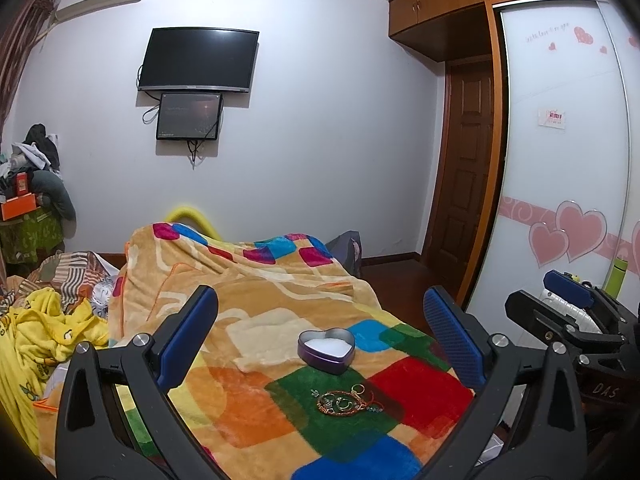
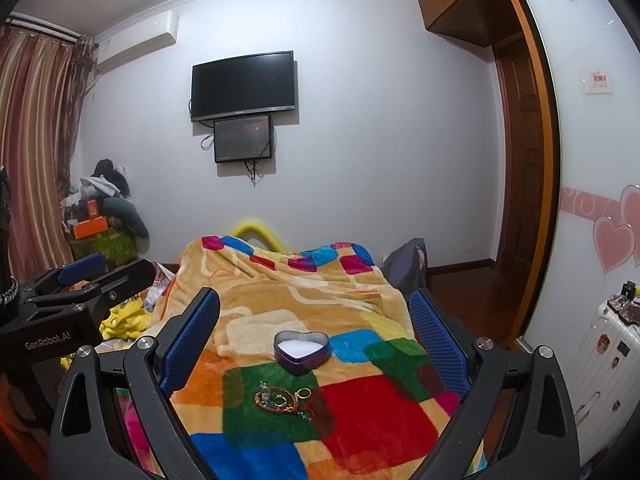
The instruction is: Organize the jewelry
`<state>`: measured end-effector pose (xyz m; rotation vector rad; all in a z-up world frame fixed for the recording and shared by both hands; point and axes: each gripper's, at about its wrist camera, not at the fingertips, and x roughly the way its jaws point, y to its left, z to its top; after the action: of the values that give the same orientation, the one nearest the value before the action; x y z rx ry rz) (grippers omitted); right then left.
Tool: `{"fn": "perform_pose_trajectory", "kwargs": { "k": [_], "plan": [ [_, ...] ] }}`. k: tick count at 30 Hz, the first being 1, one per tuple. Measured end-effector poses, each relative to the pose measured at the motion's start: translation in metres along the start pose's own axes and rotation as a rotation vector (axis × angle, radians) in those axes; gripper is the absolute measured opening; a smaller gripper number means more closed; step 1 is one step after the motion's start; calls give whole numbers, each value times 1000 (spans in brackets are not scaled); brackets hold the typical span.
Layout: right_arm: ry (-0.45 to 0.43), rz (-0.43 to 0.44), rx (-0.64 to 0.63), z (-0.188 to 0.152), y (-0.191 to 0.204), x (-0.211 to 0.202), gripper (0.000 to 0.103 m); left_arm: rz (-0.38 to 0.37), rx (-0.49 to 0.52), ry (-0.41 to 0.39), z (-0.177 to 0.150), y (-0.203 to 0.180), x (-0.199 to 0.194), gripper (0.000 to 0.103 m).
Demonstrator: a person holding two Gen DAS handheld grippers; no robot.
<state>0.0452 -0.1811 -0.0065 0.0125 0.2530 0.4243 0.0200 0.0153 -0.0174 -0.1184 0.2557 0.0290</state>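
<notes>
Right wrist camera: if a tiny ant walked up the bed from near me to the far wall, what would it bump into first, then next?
Jewelry pile → heart tin → yellow tube → small screen → TV.

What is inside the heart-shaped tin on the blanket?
The heart-shaped tin is open, showing only a white lining. No jewelry is visible inside; the jewelry pile lies on the blanket in front.
</notes>
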Motion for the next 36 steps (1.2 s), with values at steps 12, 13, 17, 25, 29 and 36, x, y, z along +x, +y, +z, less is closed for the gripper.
{"fn": "perform_pose_trajectory", "kwargs": {
  "k": [12,13,17,25,29,36],
  "plan": [
    [101,-27,18,-14,-16,31,95,25,9,89,-11,3,38,103],
    [109,-31,20,-15,-18,34,95,30,8,111,-15,5,46,103],
    [175,-58,23,-30,-28,50,95,50,15,185,-28,14,71,103],
    [310,-62,-2,-60,-39,77,86,74,29,379,-73,35,124,89],
    [403,7,19,-77,-42,95,70,56,46,461,-91,37,140,79],
    [499,83,46,-99,-44,114,50,-40,5,600,-117,36,169,54]
  ]
}}
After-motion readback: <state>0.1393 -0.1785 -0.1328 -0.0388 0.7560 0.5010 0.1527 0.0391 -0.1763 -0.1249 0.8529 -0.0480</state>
